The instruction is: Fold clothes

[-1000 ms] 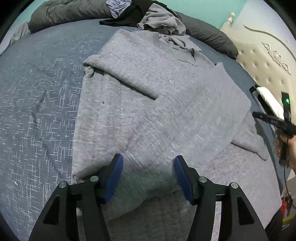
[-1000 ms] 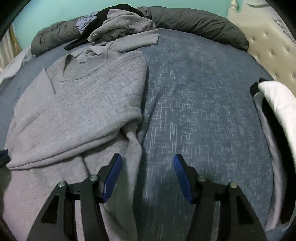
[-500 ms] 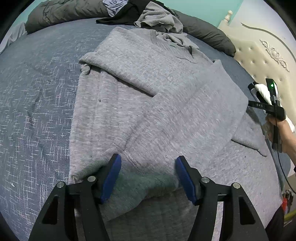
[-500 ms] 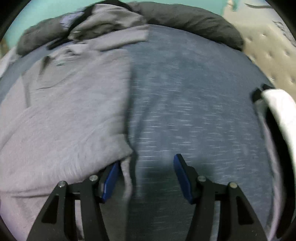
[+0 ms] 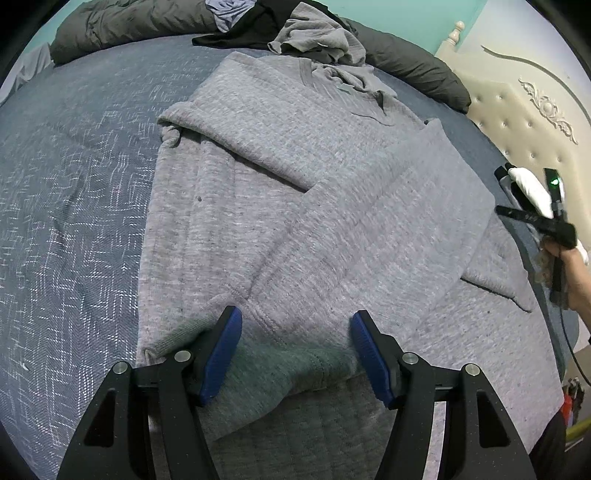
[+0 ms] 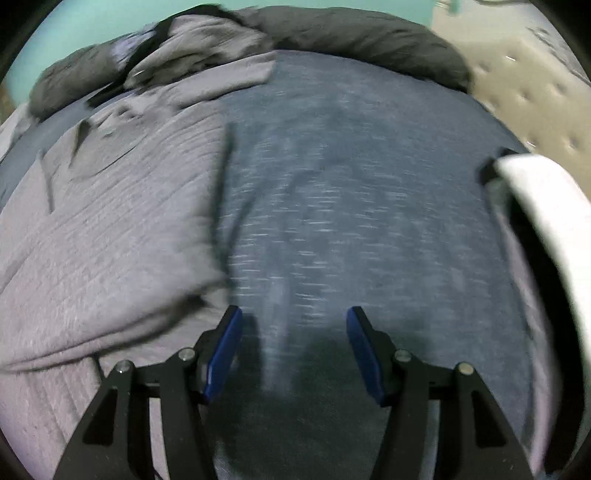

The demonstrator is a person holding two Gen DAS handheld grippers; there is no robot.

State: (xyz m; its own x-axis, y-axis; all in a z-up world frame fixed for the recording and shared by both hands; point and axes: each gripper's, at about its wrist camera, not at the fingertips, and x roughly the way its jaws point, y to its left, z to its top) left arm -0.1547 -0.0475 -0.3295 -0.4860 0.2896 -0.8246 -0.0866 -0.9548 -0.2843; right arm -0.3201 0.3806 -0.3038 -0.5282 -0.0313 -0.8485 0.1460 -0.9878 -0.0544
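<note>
A grey knit sweater (image 5: 295, 192) lies flat on the blue bedspread (image 5: 74, 206) with both sleeves folded across its body. My left gripper (image 5: 295, 332) is open and empty, hovering over the folded sleeve's cuff near the sweater's hem. The sweater also shows at the left of the blurred right wrist view (image 6: 110, 229). My right gripper (image 6: 293, 332) is open and empty over bare bedspread (image 6: 351, 221), just right of the sweater's edge. It also appears at the right edge of the left wrist view (image 5: 535, 219).
A dark grey duvet (image 5: 406, 62) and a heap of other clothes (image 5: 314, 33) lie along the far edge of the bed. A cream tufted headboard (image 5: 535, 122) stands at the right. A white and black item (image 6: 546, 221) lies at the bed's right side.
My left gripper has moved slightly forward over the cuff. My right gripper has swung right, off the sweater's edge and over bare bedspread, and is still moving.
</note>
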